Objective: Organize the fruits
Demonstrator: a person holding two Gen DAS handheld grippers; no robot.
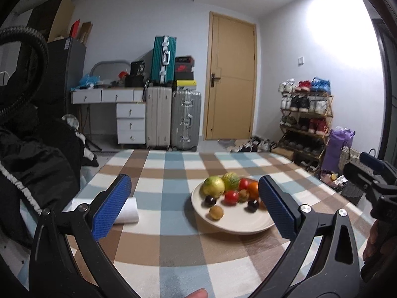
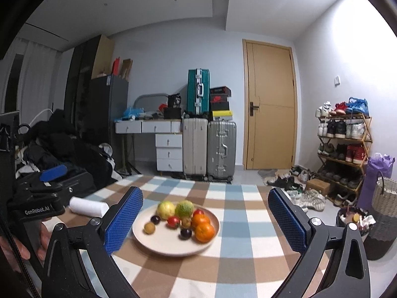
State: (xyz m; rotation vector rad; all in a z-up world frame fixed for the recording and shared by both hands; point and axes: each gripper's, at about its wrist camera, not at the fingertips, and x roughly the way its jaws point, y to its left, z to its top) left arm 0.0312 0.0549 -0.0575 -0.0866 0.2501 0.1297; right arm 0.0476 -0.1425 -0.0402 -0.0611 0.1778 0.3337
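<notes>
We see both claws spread wide and empty, the left claw (image 1: 194,208) and right claw (image 2: 206,219) hovering over the checked worktop (image 2: 238,226), each facing the beige plate (image 2: 158,243) of mixed fruit (image 2: 184,217), a white roll (image 2: 86,207) lying left of it.

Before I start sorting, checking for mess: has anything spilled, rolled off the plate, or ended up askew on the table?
Nothing stands out. All the fruit sits on the plate; a white roll lies on its side on the checked cloth.
</notes>
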